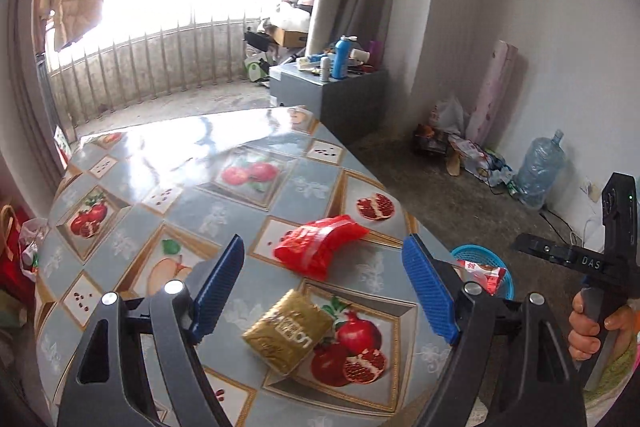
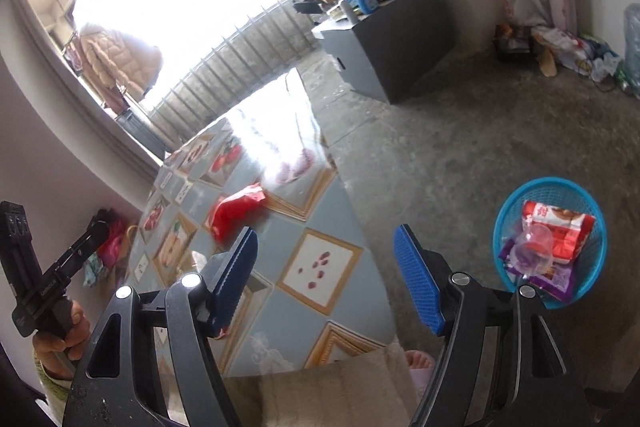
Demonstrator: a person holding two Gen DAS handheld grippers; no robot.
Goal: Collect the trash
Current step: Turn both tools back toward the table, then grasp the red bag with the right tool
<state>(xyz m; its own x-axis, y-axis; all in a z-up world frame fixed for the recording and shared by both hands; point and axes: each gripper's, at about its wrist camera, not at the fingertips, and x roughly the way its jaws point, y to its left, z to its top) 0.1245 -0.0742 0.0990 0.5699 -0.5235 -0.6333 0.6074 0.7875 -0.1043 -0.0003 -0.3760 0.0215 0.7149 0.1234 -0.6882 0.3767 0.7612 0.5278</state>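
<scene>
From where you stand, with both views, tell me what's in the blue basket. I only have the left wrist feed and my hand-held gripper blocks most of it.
Observer: The blue basket on the floor holds a red and white wrapper, a purple wrapper and a clear plastic cup.
Operator: Report the right hand-held gripper.
Observer: The right hand-held gripper is open with nothing between its pads, over the table edge.
Operator: Say what's under that edge.
Observer: A foot in a pink slipper beside the table.
</scene>
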